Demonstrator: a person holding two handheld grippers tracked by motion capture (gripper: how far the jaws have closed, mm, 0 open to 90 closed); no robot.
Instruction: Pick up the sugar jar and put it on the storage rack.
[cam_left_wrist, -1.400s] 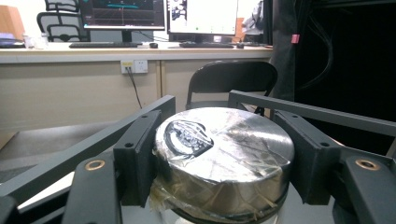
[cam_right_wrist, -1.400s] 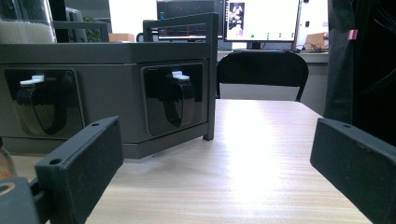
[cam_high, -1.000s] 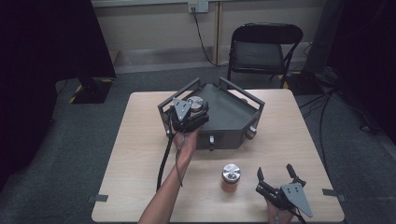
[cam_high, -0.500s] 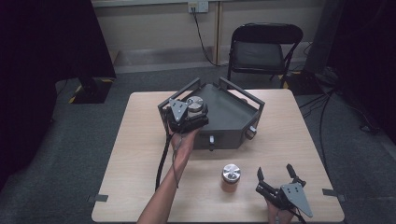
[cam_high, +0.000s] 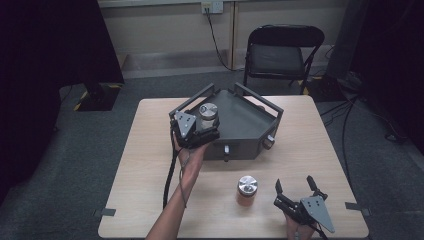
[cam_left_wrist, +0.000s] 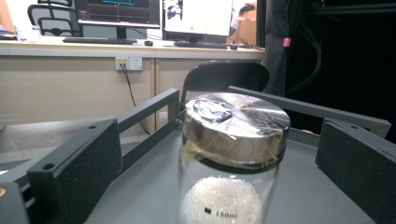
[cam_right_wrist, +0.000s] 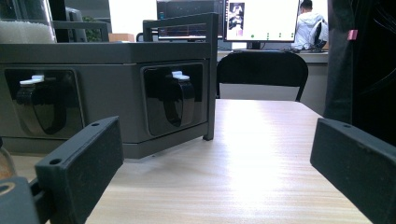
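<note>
Left claw (cam_high: 200, 131): jaws wide around white-filled jar (cam_high: 208, 115), standing in grey tray (cam_high: 250, 125).
Right claw (cam_high: 296, 192): wide, idle.
Left: orange-filled jar (cam_high: 246, 190), tray's 6 o'clock, on counter (cam_high: 150, 165).

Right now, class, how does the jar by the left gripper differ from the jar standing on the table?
The jar by the left gripper stands inside the grey tray, between that gripper's open jaws; the jar on the table stands free on the wooden table. The first holds white granules, the second something orange-brown. Both are upright with silver lids.
</note>
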